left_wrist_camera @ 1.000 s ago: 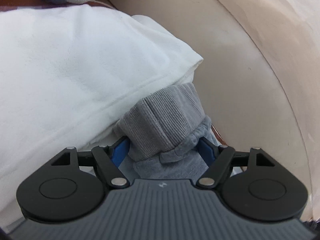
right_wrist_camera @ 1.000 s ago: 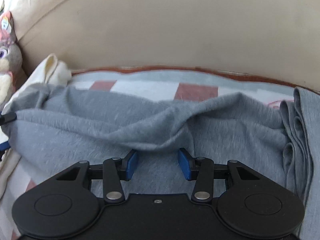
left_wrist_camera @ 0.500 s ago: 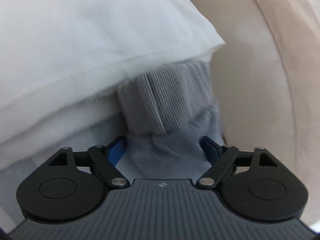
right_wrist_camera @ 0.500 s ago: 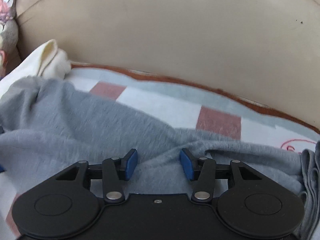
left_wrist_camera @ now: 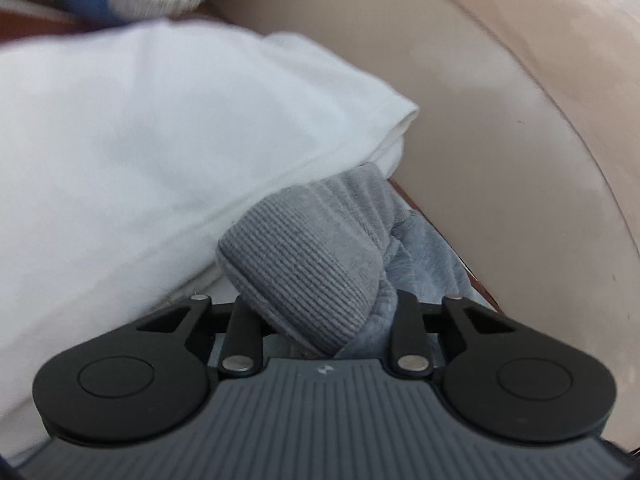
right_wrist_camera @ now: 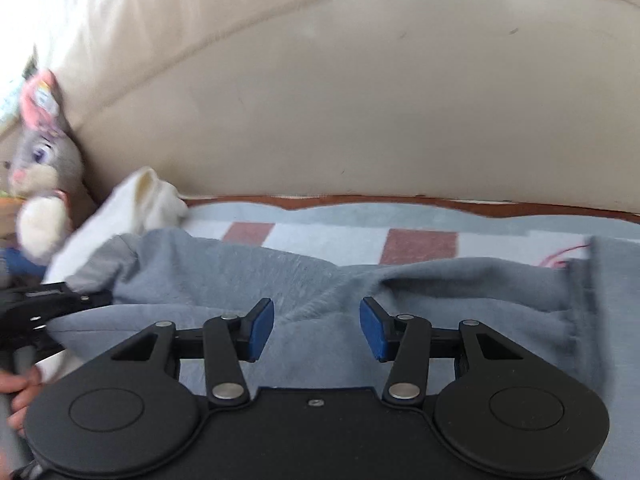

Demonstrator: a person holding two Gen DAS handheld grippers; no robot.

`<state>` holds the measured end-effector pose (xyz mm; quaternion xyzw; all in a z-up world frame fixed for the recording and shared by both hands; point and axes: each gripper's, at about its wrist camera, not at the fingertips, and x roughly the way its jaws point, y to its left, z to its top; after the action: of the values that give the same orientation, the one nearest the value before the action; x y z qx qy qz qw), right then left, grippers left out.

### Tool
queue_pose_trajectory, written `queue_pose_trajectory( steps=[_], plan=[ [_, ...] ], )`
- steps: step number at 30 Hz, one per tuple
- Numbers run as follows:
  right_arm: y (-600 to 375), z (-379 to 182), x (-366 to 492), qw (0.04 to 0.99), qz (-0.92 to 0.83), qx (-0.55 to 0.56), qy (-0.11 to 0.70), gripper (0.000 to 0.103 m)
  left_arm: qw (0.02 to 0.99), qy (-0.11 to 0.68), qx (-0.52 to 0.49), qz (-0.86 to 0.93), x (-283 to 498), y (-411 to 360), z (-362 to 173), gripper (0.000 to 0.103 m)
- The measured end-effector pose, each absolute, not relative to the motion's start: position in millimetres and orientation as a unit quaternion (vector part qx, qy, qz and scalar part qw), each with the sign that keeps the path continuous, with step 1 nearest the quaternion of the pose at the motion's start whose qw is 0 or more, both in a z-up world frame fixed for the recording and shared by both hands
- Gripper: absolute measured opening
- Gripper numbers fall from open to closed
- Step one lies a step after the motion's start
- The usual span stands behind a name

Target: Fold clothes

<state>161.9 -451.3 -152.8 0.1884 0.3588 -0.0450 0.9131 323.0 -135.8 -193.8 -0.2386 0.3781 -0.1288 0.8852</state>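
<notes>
- The grey garment (right_wrist_camera: 320,280) lies spread across the checked blanket (right_wrist_camera: 328,236) on the sofa, its long axis running from one side to the other along the sofa back (right_wrist_camera: 360,100) — crosswise to the line of both claws.
- The left claw (left_wrist_camera: 320,312) is at the garment's left end. The ribbed cuff (left_wrist_camera: 304,264) bulges up between its fingers and hides the pads, so the bunched cloth fills the gap; it appears closed on the cuff, though the contact itself is hidden.
- In the right wrist view that same left claw (right_wrist_camera: 44,304) sits at the far left edge, with the cloth stretched away from it towards the right.
- The right claw (right_wrist_camera: 316,328) stands wide open over the middle of the garment, with nothing held — cloth lies under and between the blue pads (right_wrist_camera: 262,328), but they do not press on it.
- The cuff end lies against a white folded cloth (left_wrist_camera: 160,152), just beside a plush rabbit (right_wrist_camera: 40,160).
- The right claw is the nearer to the garment's mid-span ridge, directly ahead of its fingers; the far right end, bunched in pleats (right_wrist_camera: 580,300), lies off to its right.
</notes>
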Motion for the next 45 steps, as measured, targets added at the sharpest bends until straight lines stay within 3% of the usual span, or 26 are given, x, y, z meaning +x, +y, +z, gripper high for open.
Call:
queue_pose_trajectory(
  steps=[11, 23, 28, 33, 40, 45],
  plan=[
    [-584, -91, 34, 0.893, -0.141, 0.228, 0.362, 0.054, 0.924, 0.286, -0.143, -0.212, 274, -198, -101, 0.02],
    [-678, -141, -33, 0.872, -0.161, 0.363, 0.286, 0.054, 0.881, 0.265, -0.032, -0.39, 166, -362, -2, 0.02],
    [-709, -149, -59, 0.851, -0.161, 0.441, 0.237, 0.054, 0.849, 0.305, -0.012, -0.431, 128, -466, -8, 0.02],
    [-731, -161, -79, 0.831, -0.142, 0.498, 0.204, 0.054, 0.824, 0.322, 0.037, -0.465, 82, -563, -50, 0.021],
    [-762, -220, -91, 0.748, -0.139, 0.623, 0.184, 0.056, 0.77, 0.429, 0.119, -0.458, 70, -630, -162, 0.023],
    [-768, -245, -88, 0.704, -0.106, 0.681, 0.174, 0.057, 0.758, 0.41, 0.143, -0.487, 67, -608, -136, 0.025]
  ],
)
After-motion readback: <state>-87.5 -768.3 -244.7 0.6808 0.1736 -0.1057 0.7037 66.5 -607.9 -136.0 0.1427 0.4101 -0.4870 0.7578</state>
